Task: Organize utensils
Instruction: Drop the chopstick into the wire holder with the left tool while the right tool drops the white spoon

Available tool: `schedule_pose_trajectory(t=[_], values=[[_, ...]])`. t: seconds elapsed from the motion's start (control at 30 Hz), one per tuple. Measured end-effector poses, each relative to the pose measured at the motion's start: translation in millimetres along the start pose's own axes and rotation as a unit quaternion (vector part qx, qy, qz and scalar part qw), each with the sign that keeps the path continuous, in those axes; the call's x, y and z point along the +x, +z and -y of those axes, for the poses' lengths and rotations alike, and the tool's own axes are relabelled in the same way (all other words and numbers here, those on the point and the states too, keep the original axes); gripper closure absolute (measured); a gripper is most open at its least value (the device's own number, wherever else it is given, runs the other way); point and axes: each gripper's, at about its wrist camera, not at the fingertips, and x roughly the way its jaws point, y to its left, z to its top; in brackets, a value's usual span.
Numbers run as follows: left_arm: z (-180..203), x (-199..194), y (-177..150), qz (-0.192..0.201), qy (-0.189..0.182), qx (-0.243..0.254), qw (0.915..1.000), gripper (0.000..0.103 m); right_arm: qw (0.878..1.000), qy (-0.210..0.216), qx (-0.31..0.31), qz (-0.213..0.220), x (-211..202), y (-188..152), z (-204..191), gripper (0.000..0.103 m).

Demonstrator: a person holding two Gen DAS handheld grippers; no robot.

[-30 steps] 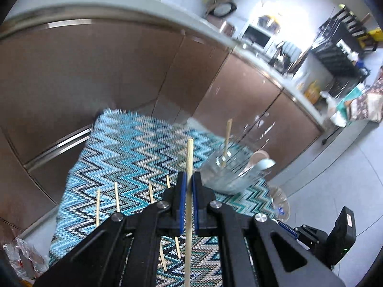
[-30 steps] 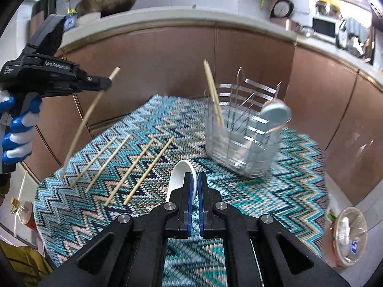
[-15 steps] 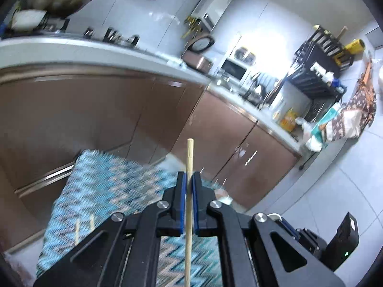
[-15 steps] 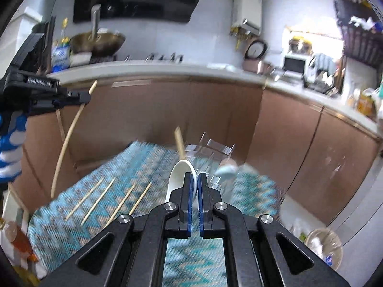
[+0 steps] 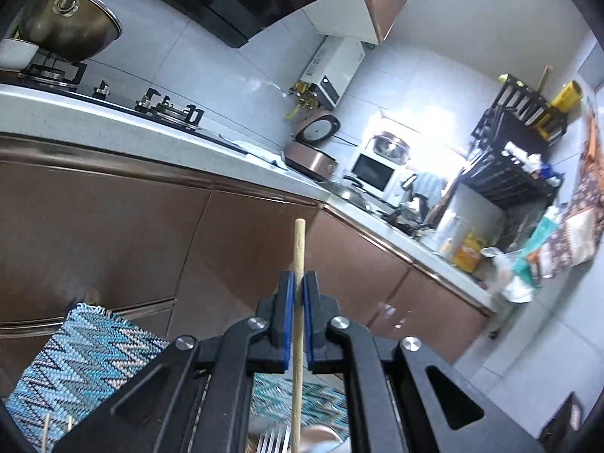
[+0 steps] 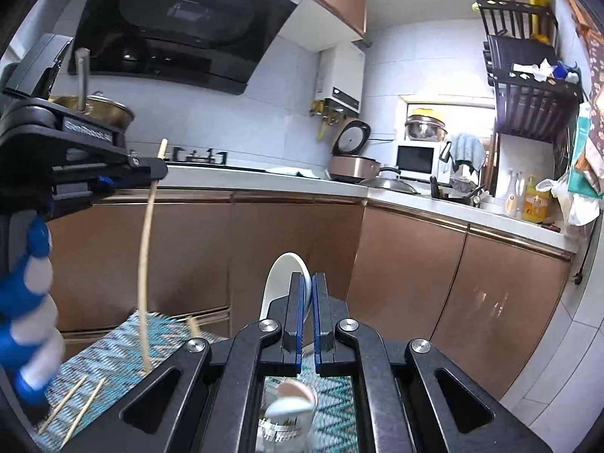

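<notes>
My left gripper (image 5: 298, 290) is shut on a wooden chopstick (image 5: 299, 249) that stands upright, raised high above the zigzag mat (image 5: 75, 358). The same left gripper (image 6: 151, 168) and chopstick (image 6: 145, 249) show at the left of the right wrist view. My right gripper (image 6: 307, 294) is shut on a white spoon (image 6: 281, 275), also raised. The utensil basket (image 6: 287, 415) with a spoon inside lies below, mostly hidden behind my fingers. Loose chopsticks (image 6: 73, 396) lie on the mat (image 6: 113, 355).
Brown cabinet fronts (image 6: 415, 264) and a white counter (image 6: 264, 179) run behind the mat. A stove with a pot (image 5: 68, 26), a rice cooker (image 6: 351, 158) and a microwave (image 6: 415, 158) stand on the counter. A black rack (image 6: 528, 75) is at the right.
Both grippers have lifted and tilted up with their loads, so the mat and basket have dropped to the bottom of both views. The kitchen wall now fills them.
</notes>
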Motion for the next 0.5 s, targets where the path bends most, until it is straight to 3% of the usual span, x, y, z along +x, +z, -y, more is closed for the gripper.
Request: schedule_pose_trajectory(t=[0.2, 0.43, 0.5], values=[[-4, 36, -44, 0.018, 0.028, 0.022, 0.9992, 0.098, 1.000, -0.016, -0.009, 0.011, 28, -29, -3, 0.099], [-11, 44, -76, 0.024, 0.045, 0.036, 0.9980, 0.096, 1.000, -0.009, 0.005, 0.001, 36, -62, -3, 0.098], [-12, 37, -77, 0.026, 0.042, 0.037, 0.9981, 0.085, 1.000, -0.012, 0.005, 0.002, 31, -66, -4, 0.091]])
